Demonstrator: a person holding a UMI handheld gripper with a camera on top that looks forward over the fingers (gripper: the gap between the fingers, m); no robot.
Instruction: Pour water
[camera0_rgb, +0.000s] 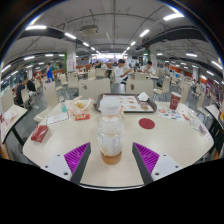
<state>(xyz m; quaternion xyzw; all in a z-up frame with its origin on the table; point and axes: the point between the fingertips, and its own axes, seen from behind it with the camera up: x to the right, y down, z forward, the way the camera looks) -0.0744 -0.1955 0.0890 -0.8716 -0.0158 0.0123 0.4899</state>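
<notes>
A clear plastic bottle (111, 128) with a white cap stands upright on the round white table (60, 150). It holds a little amber liquid at its bottom. My gripper (111, 158) is open. Its two fingers (76, 157) with purple pads reach either side of the bottle's base. The bottle stands between them with a clear gap on each side and rests on the table.
Beyond the bottle lie a red disc (147, 123), a flat tray (130, 103), a red cup (175, 101) at the right, a red object (40, 132) at the left and a small bottle (64, 105). A person (120, 72) stands far behind.
</notes>
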